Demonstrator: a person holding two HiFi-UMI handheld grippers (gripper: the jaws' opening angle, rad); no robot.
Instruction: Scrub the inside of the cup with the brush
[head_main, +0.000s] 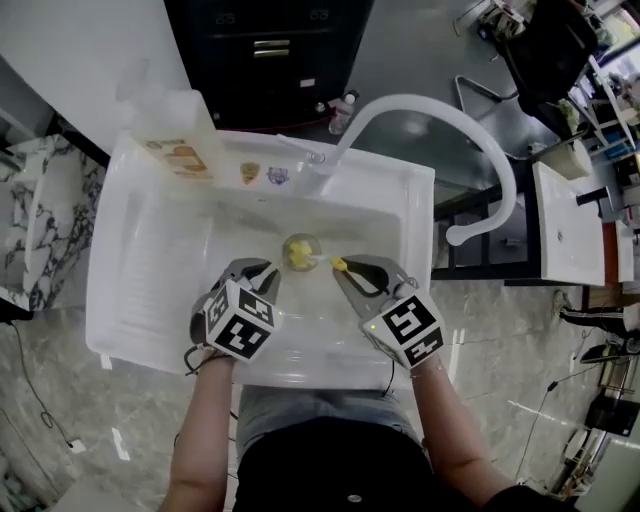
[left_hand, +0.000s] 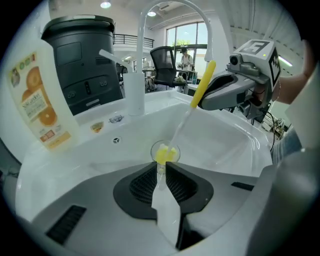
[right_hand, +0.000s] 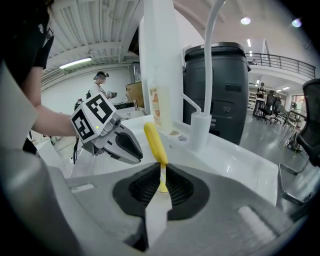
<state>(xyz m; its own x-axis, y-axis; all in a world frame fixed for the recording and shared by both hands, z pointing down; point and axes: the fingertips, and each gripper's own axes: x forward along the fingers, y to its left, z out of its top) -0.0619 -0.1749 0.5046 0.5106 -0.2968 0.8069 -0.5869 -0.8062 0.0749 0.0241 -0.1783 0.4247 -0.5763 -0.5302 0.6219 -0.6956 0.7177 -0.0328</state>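
Two claws work over one white sink (head_main: 140, 260), both narrow and both loaded.

- Far left, on the sink's rim, stands a detergent bottle (head_main: 178, 130). It is well apart from the work and blocks nothing.
- Next, the left claw (left_hand: 161, 169) is pinched nearly shut on the near side of the clear cup (left_hand: 165, 150). The mouth faces up, so the tool has a straight way in.
- The cup sits mid-basin. It looks to hang clear of the floor, but I can't confirm that.
- The brush (left_hand: 204, 82) has its yellow head down inside the cup. Its clear shaft slants up and right to the yellow handle.
- The right claw (right_hand: 161, 172) is clamped narrow where the handle meets the shaft. My read is that the short lever gives tighter control for scrubbing.

Step in hand, as I judge it, is scrubbing the inside, with the head seated in the cup.

The basin walls stand well off on every side, which leaves plenty of travel for stroke and twist. The faucet (head_main: 430, 105) has its spout swung past the right edge, so nothing hangs overhead. The tightest spot is claw to claw, near each other across the cup.
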